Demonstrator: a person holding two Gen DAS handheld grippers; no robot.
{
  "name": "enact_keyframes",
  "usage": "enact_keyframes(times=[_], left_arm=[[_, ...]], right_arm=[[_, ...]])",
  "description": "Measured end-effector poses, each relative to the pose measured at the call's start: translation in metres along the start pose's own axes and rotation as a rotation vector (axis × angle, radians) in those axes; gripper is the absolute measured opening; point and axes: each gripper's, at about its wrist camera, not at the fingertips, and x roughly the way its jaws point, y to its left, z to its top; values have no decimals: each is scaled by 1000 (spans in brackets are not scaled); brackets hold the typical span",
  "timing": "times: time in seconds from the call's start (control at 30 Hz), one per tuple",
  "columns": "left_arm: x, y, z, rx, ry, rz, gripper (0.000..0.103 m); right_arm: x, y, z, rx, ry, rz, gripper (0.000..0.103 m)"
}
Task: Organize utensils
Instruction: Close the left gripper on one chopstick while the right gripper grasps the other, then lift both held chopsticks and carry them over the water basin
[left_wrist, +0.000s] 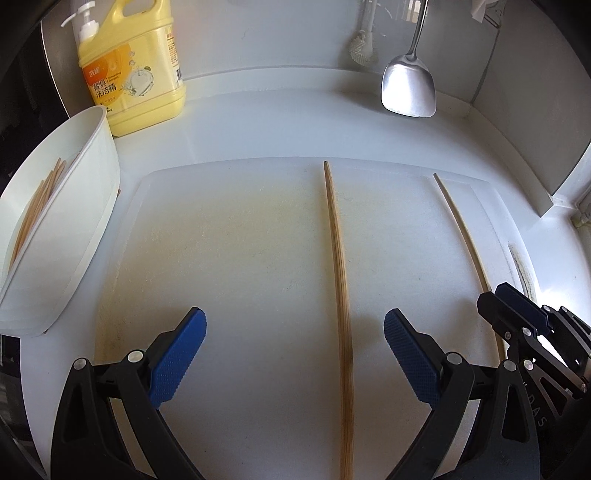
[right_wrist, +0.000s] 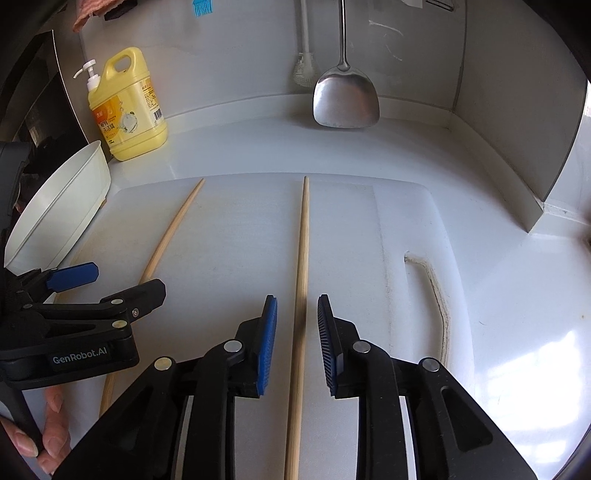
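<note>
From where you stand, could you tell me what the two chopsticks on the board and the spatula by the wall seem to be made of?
The chopsticks look like bamboo or light wood: tan, matte, faint lengthwise grain. The spatula looks like stainless steel: grey, with a dull brushed sheen.

Two bamboo chopsticks (right_wrist: 301, 266) lying apart, cutting board (right_wrist: 240, 229)

Open left tongs (left_wrist: 295, 354) straddle a chopstick (left_wrist: 340, 280) on the cutting board (left_wrist: 229, 236)

Black claw (right_wrist: 297, 347), blue ribbed pads (right_wrist: 266, 347), silver rivets, "GenRobot.AI" marking.
</note>
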Motion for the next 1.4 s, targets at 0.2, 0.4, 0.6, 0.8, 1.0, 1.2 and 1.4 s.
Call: enact_keyframes(times=[0.2,0.4,0.6,0.8,1.0,1.2,1.4], left_arm=[[-3,-3,-6,22,-35,7,89],[-10,-12,-10,27,-57,11,67],[-17,-25,-12,54,-55,-9,16],[-17,-21,-8,19,-11,-42,7],[-30,-13,-10,-23,22,-74,7],[-69,6,-7,-61,-5,-81,7],[-107,52,-7,-138,-43,-59,7]], right_arm=[[0,7,-2,-48,-16,-35,21],[-1,6,-1,-32,-16,-31,9],[-2,7,-2,-25,-17,-29,7],[-5,0,-4,21,-10,4,6],[-13,-11,-8,90,-6,56,6],[-35,-8,1,112,-40,119,6],[-56,19,20,72,-52,163,6]])
